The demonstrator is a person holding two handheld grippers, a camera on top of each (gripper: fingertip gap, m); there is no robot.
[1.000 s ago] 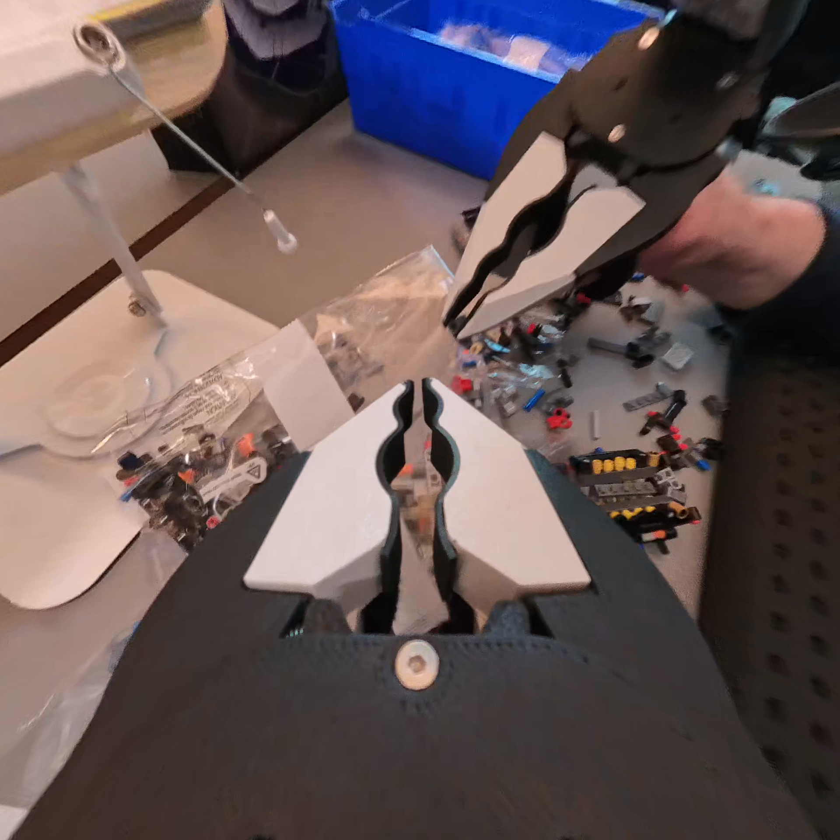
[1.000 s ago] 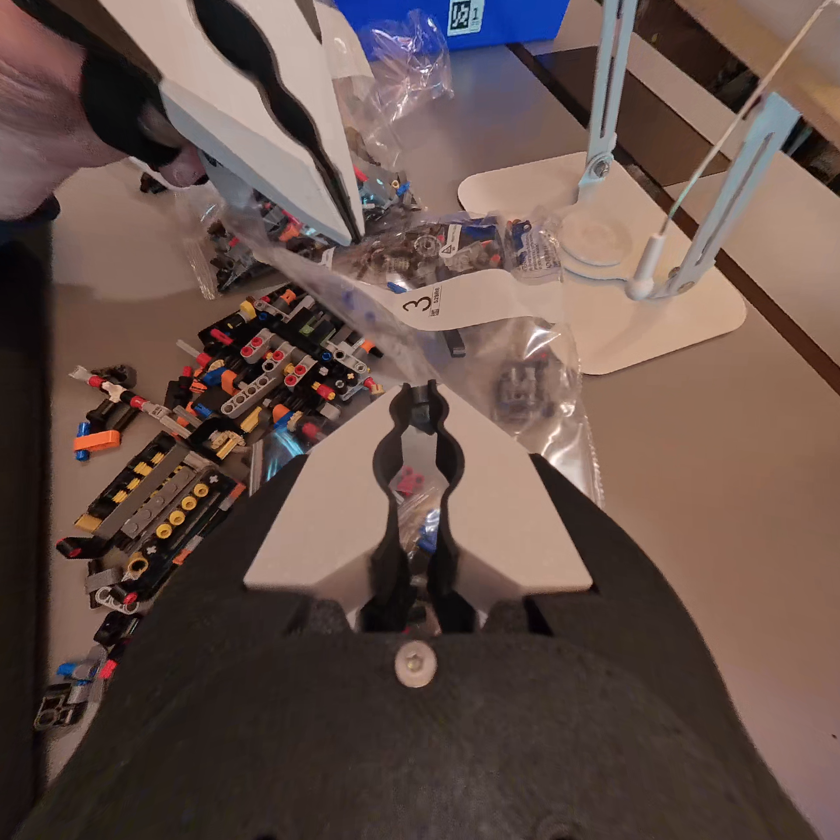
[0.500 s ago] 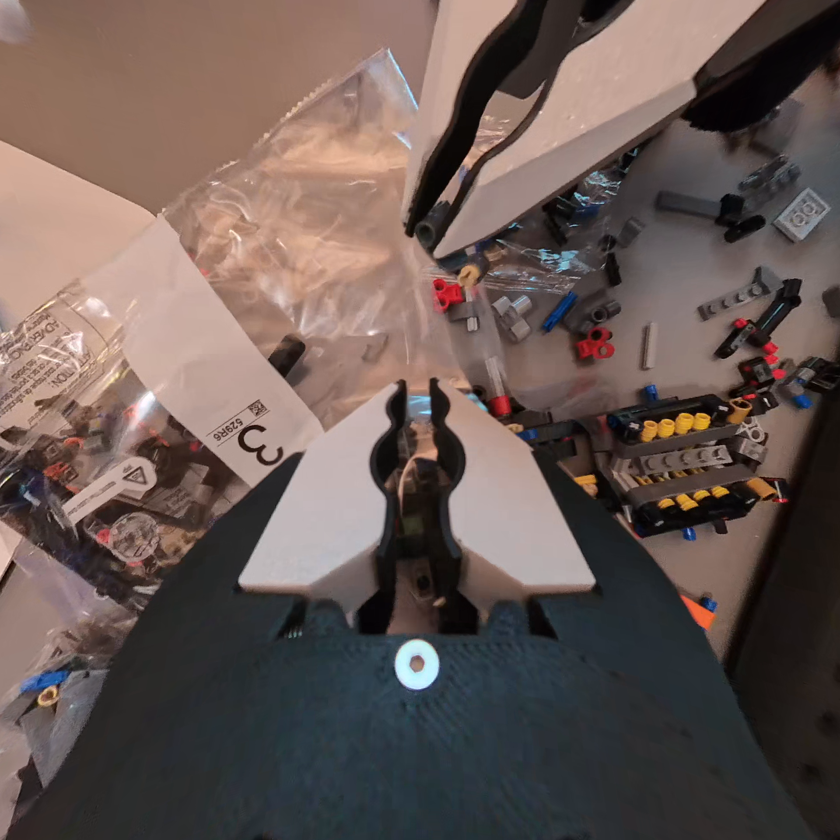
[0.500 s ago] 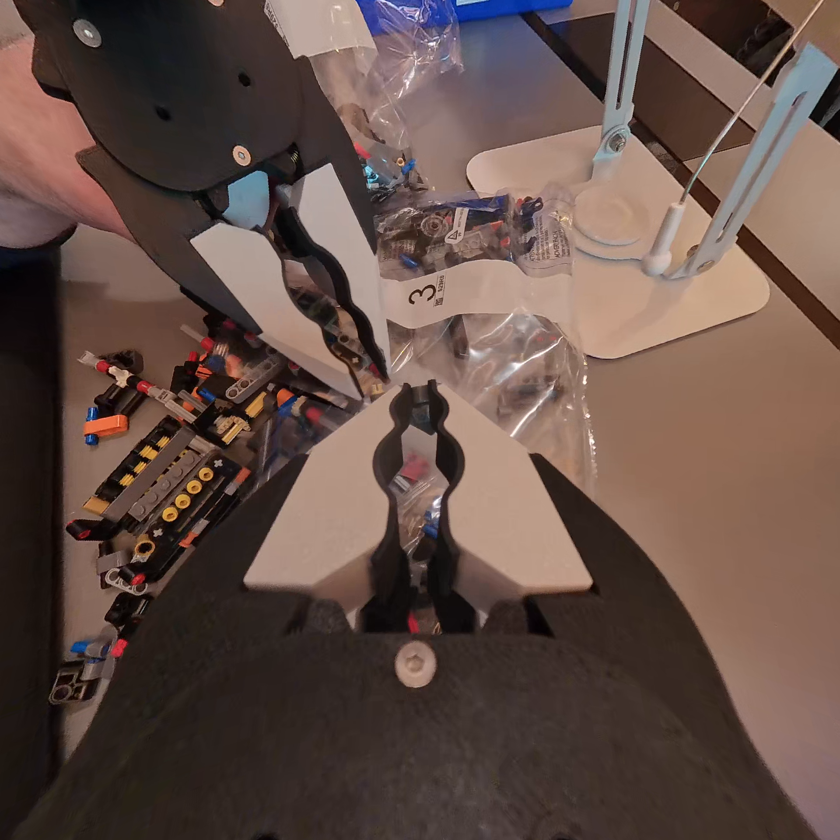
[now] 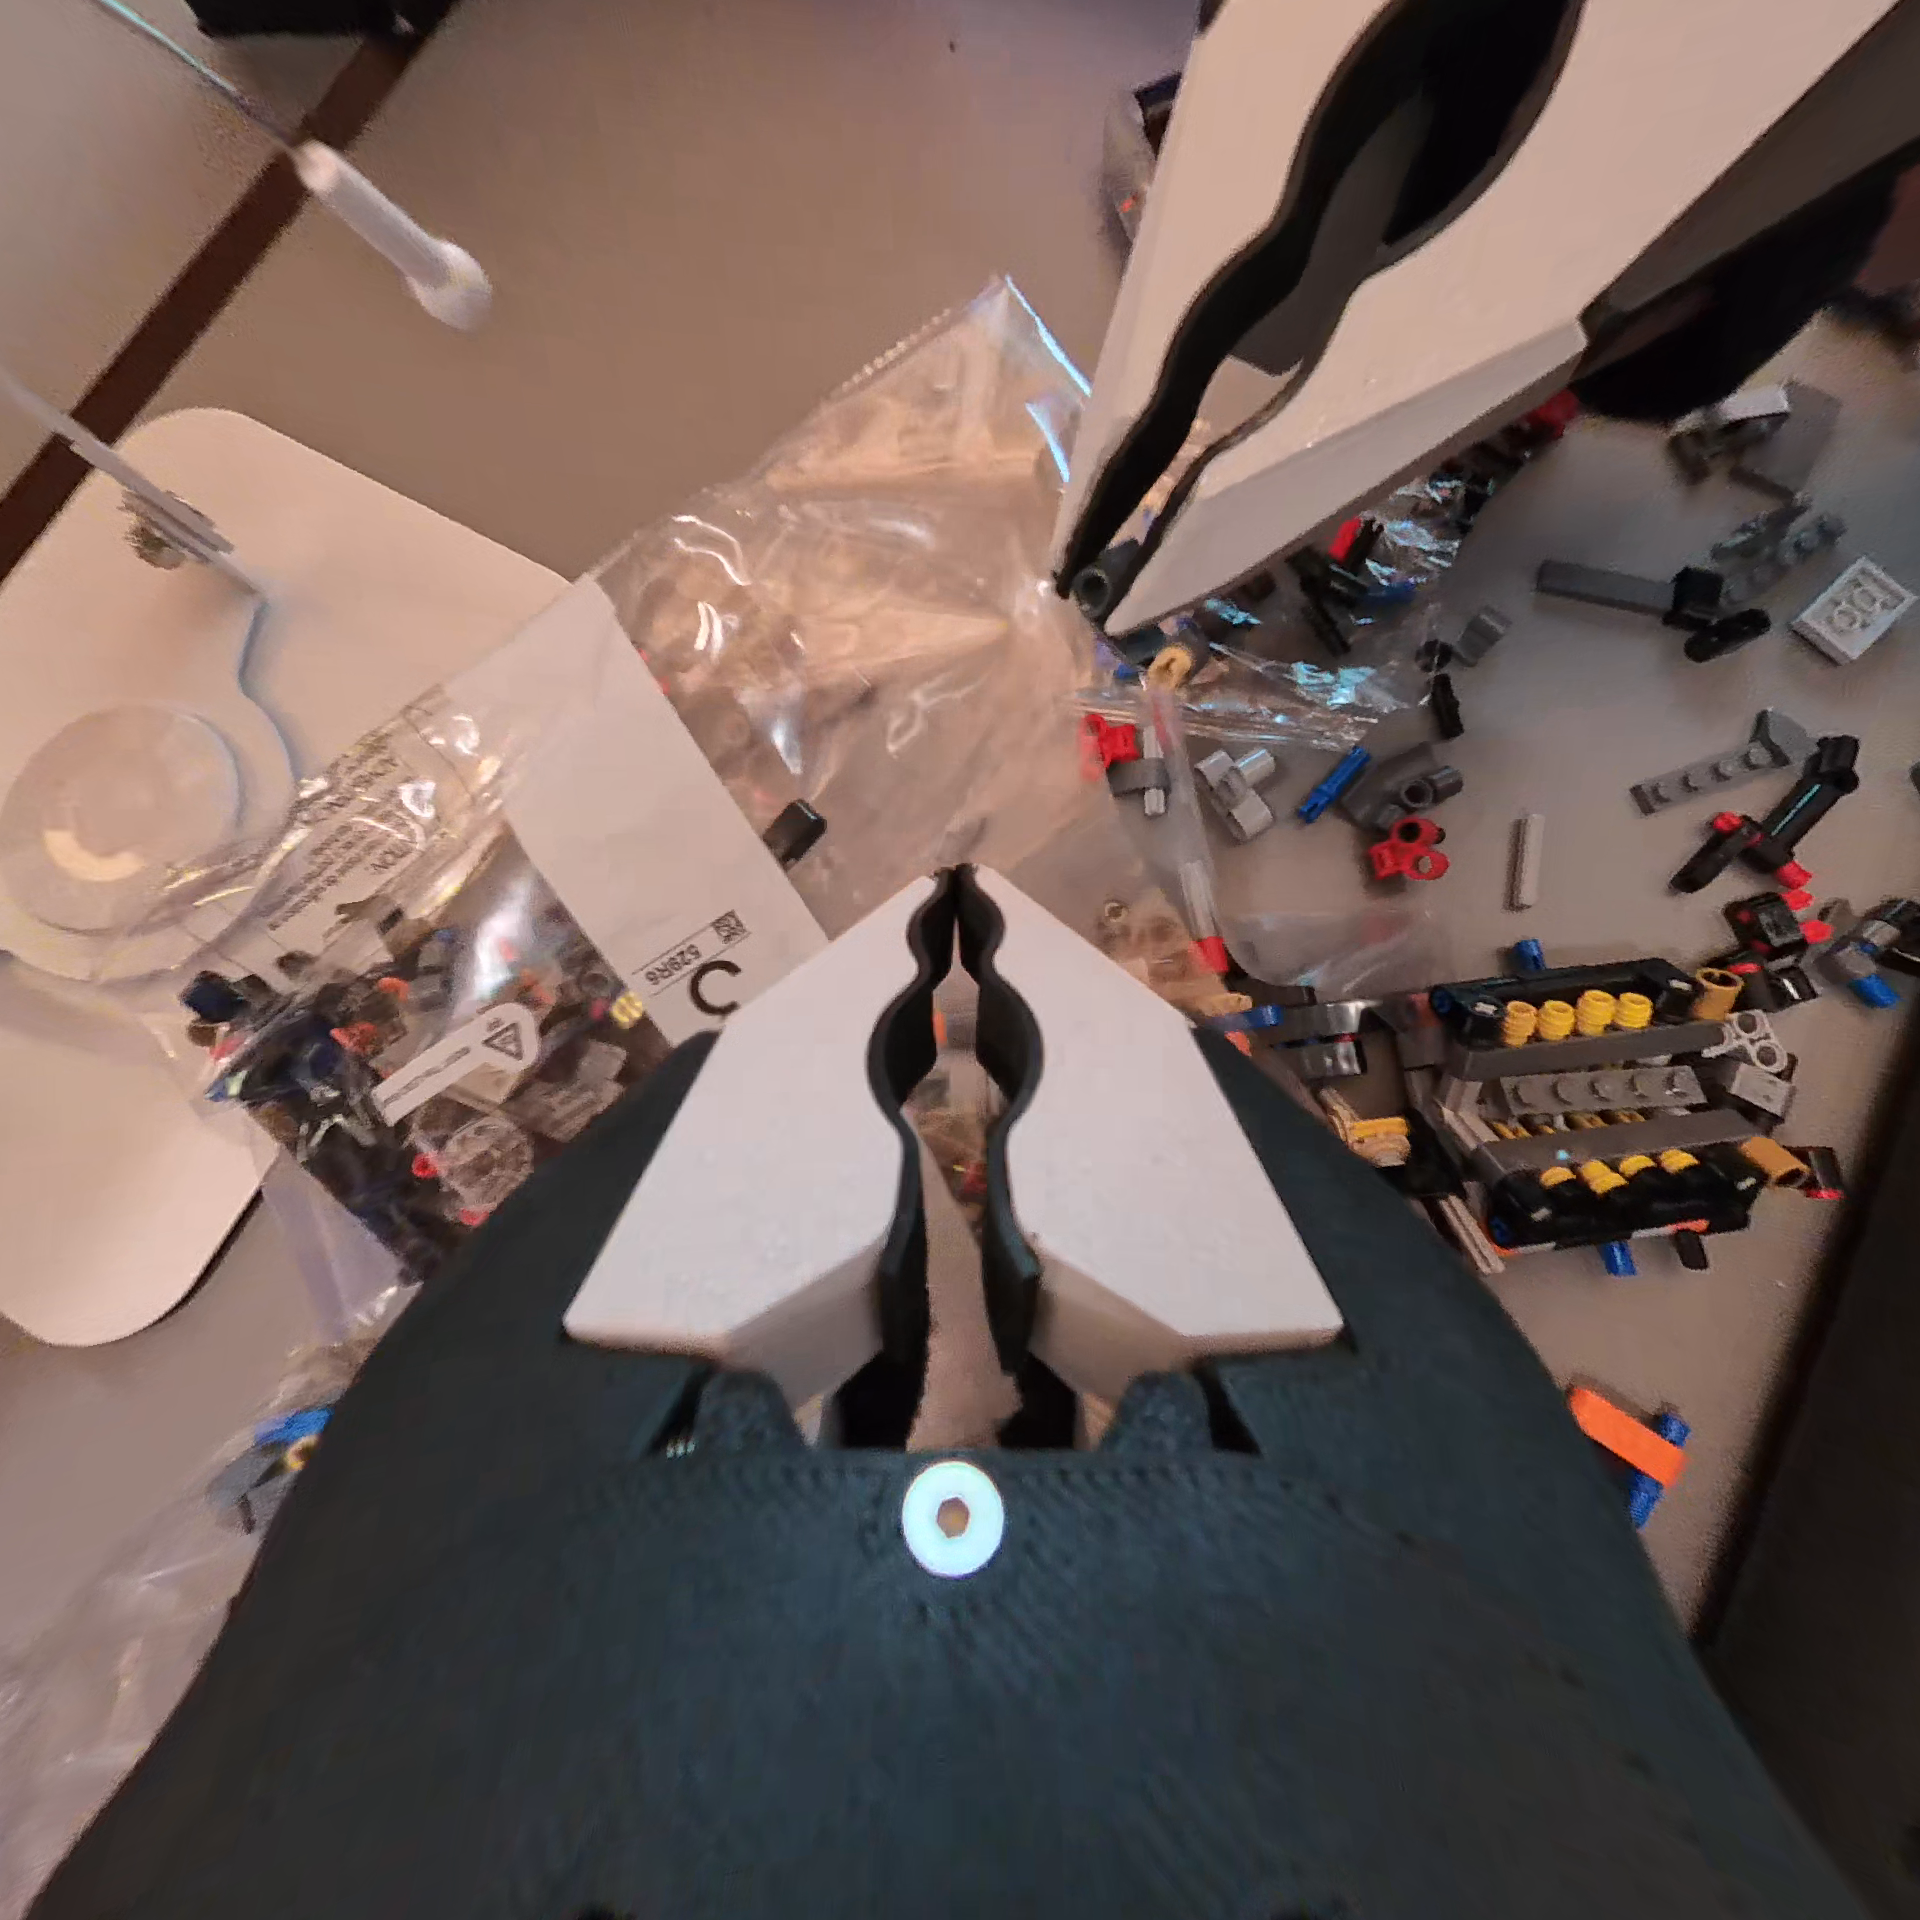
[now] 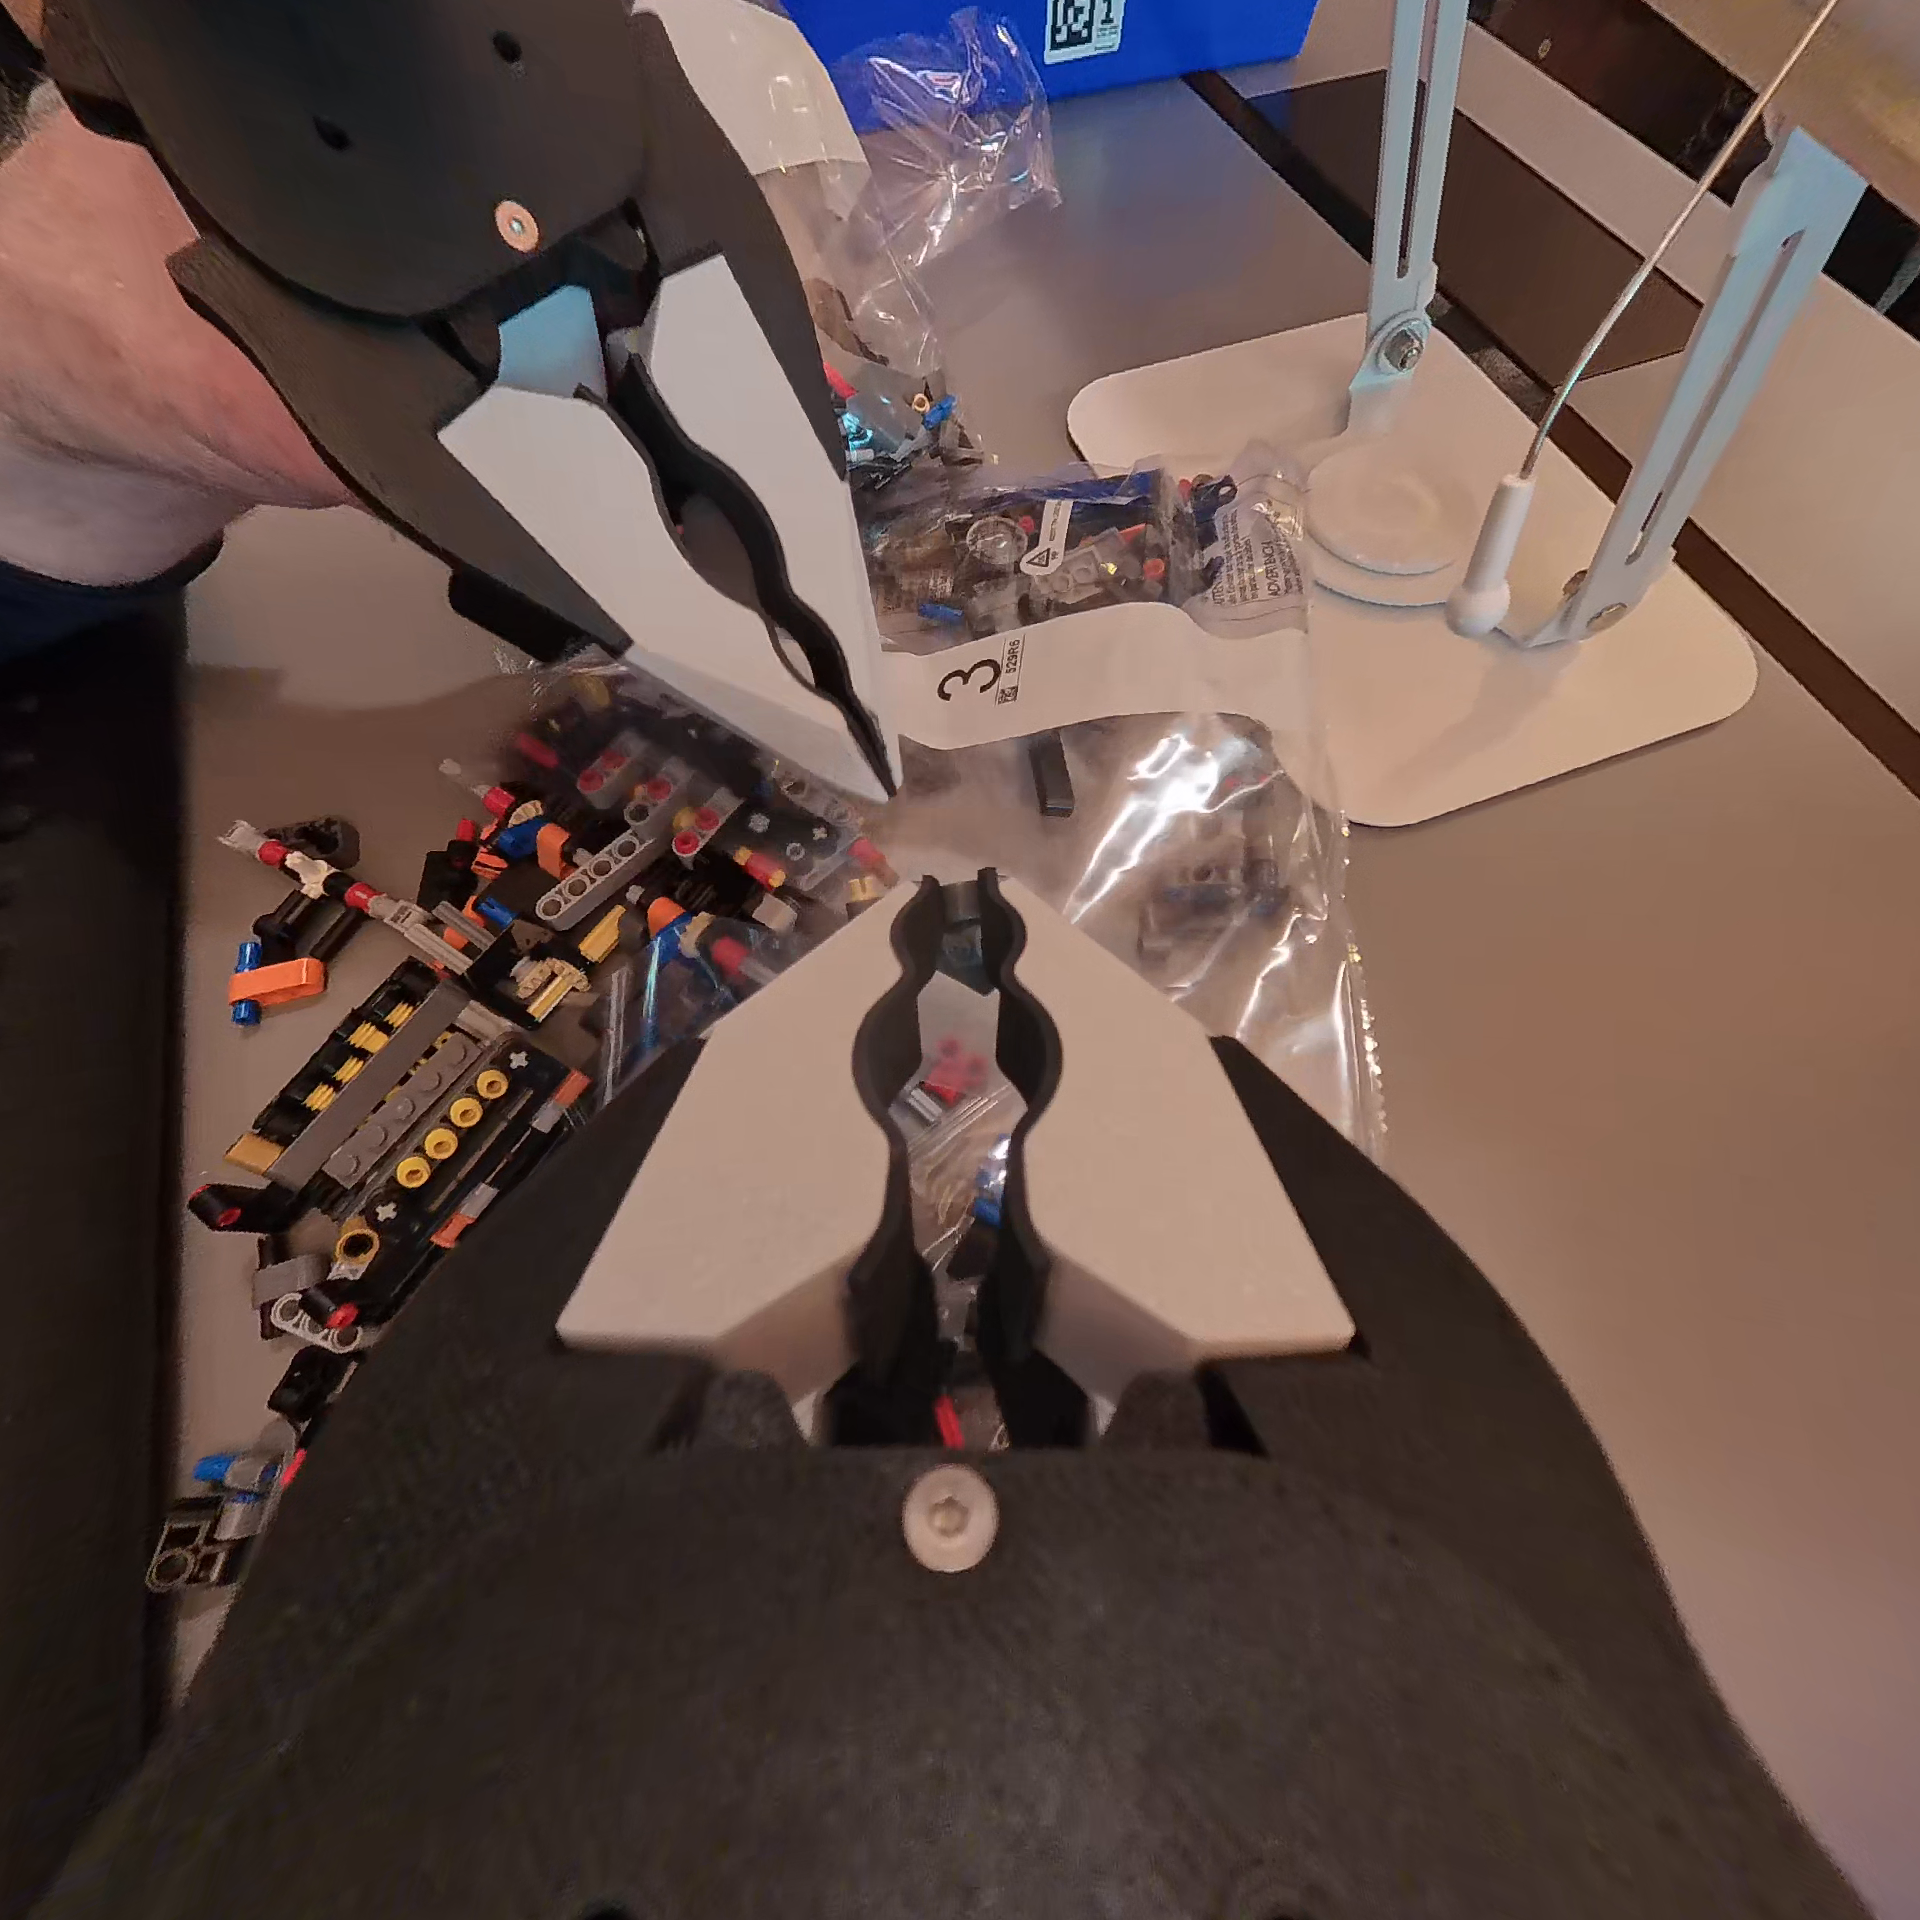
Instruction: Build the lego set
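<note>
Black connector pin [image 6: 961, 904] pinched end-on in right tongs [image 6: 958, 883], left tongs [image 5: 957, 875] closed on clear bag [image 5: 883, 582].

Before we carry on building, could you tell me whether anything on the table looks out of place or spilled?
Yes: loose lego pieces lie scattered beside the half-built grey and yellow assembly, some under an opened clear bag. A sealed parts bag overlaps the white stand base.

Grey tabletop [image 6: 1558, 1039], white lamp base [image 6: 1558, 717], blue bin [image 6: 935, 42] behind.
</note>
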